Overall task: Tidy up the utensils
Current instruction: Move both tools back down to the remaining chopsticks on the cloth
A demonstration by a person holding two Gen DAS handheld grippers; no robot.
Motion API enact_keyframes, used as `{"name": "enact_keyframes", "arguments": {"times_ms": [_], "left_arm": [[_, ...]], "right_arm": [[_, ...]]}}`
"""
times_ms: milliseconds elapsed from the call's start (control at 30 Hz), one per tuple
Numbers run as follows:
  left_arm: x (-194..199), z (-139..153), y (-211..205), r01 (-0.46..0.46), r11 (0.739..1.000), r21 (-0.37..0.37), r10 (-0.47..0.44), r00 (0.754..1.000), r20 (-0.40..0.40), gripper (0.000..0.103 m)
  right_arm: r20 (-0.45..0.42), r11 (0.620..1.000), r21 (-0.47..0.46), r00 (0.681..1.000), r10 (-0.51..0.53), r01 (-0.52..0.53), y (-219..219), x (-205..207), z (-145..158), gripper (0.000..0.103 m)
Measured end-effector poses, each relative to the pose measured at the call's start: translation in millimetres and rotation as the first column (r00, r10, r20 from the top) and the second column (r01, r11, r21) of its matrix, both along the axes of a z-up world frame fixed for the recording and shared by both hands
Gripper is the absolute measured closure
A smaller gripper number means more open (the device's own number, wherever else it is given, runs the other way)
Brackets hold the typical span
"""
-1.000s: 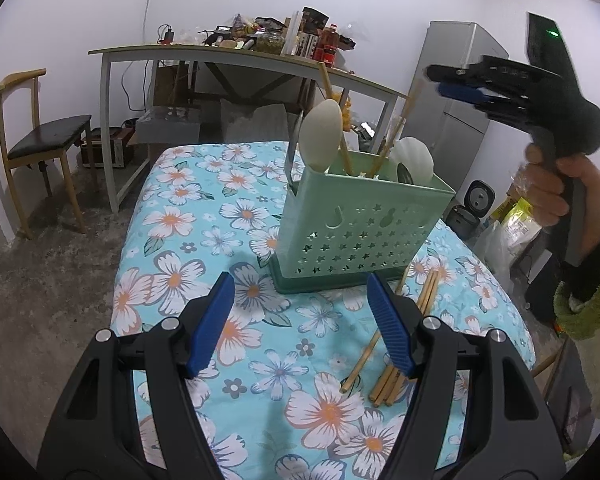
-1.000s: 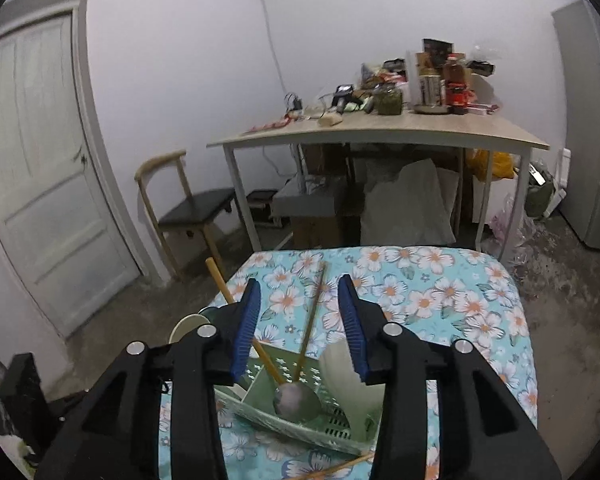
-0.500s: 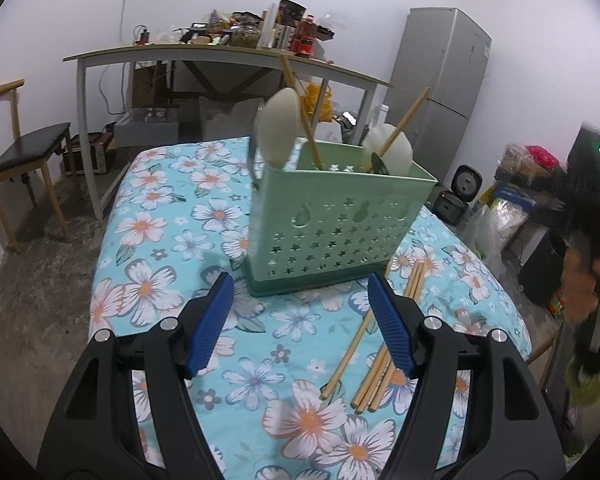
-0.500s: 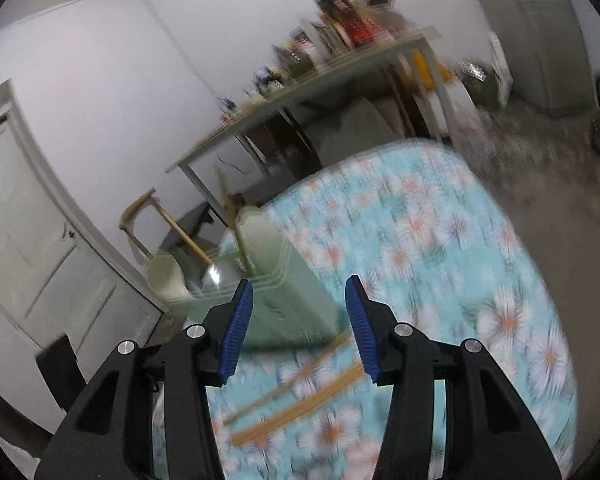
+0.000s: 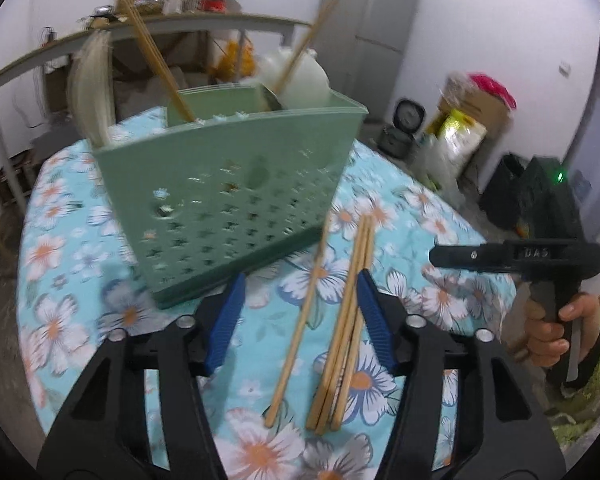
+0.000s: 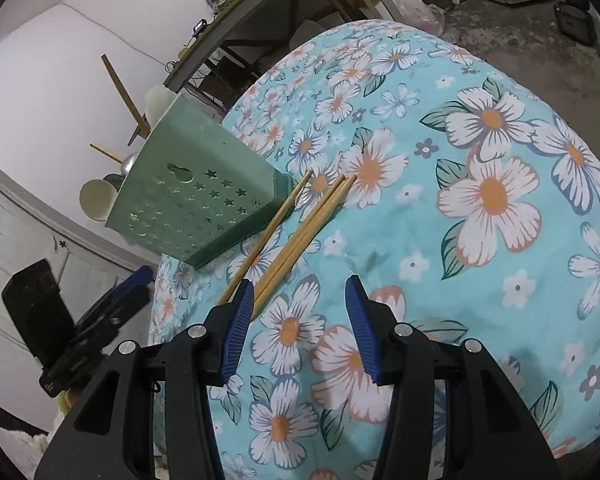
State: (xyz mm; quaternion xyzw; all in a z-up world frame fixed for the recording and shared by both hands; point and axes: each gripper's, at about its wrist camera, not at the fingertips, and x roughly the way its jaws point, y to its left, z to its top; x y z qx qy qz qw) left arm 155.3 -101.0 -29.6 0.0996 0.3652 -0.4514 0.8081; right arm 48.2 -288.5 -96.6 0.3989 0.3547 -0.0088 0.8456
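Left wrist: closing left gripper (image 5: 300, 312) over loose chopsticks (image 5: 340, 320) beside green caddy (image 5: 228, 196), right gripper (image 6: 298, 320) apart

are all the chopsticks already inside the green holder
No, several chopsticks lie loose on the floral tablecloth beside the green holder.

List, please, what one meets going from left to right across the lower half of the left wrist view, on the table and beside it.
Green perforated plastic utensil holder → single wooden chopstick → bundle of wooden chopsticks → black right gripper held in a hand.
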Motion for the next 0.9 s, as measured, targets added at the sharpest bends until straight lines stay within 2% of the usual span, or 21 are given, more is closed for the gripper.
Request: {"name": "enact_keyframes", "arguments": {"times_ms": [67,233,433,500,600,900], "left_arm": [[2,-7,-14,0.027,0.999,0.029,-0.027,1.000,-0.002,0.055],[10,-32,-45,0.076,0.989,0.124,-0.074,0.997,-0.019,0.072],[19,-56,-63,0.085,0.970,0.227,-0.080,0.996,-0.033,0.084],[20,-59,-63,0.086,0.971,0.224,-0.080,0.996,-0.039,0.085],[19,-60,-63,0.090,0.971,0.222,-0.083,0.996,-0.042,0.094],[3,-50,-38,0.060,0.977,0.206,-0.045,0.996,-0.072,0.096]], "right_arm": [[0.000,1.000,0.006,1.000,0.003,-0.003,-2,1,-1,0.056],[-0.005,1.000,0.021,1.000,0.010,-0.010,-4,4,-6,0.056],[-0.005,0.999,0.033,1.000,0.010,-0.009,-8,1,-11,0.056],[-0.006,0.999,0.036,1.000,0.009,-0.009,-9,1,-12,0.056],[-0.006,0.999,0.039,1.000,0.010,-0.010,-10,2,-13,0.056],[-0.001,0.999,0.031,1.000,0.013,-0.013,-8,1,-9,0.056]]}}
